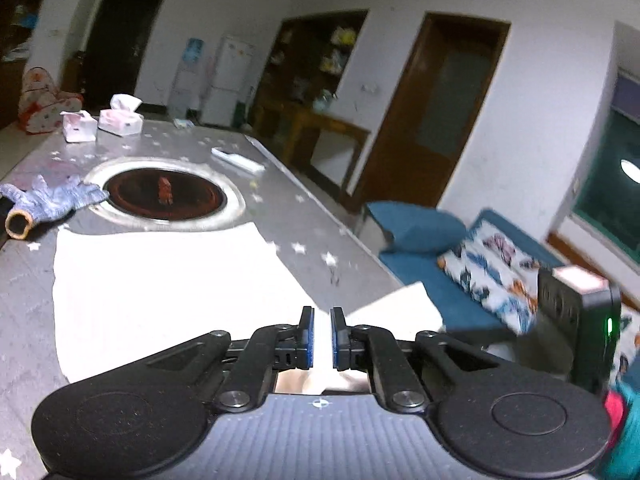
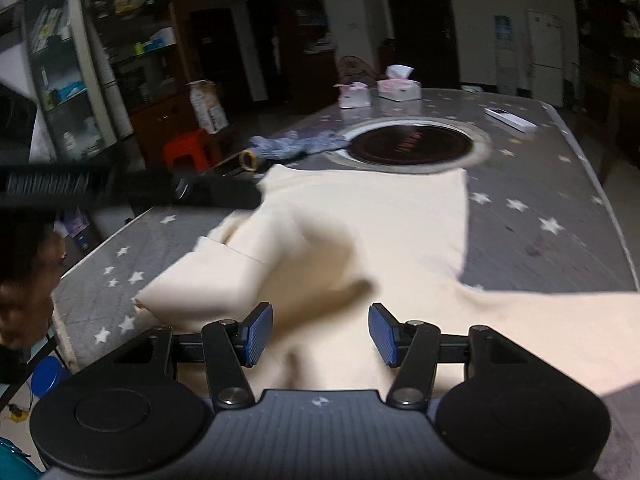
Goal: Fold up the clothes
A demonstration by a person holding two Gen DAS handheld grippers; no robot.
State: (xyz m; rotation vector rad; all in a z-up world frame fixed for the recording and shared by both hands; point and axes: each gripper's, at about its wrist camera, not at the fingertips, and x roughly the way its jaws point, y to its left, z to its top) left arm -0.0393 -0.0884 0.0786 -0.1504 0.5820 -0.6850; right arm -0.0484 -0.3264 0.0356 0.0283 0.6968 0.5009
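Note:
A cream garment point(image 2: 360, 224) lies on the grey star-print table point(image 2: 540, 184); it also shows in the left wrist view point(image 1: 160, 288). My left gripper point(image 1: 322, 340) is nearly shut, its blue pads pinching a strip of the cream cloth and lifting it above the table's near right edge. My right gripper point(image 2: 321, 334) is open and empty, held just over the rumpled near part of the garment. The left gripper's dark body point(image 2: 132, 188) crosses the left side of the right wrist view over a raised fold.
A round inset burner point(image 1: 166, 194) sits beyond the garment. A blue knit glove and a tube point(image 1: 48, 200) lie at the left. Two tissue boxes point(image 1: 120, 120) and a white remote point(image 1: 238, 160) are farther back. A blue sofa point(image 1: 460, 264) stands to the right.

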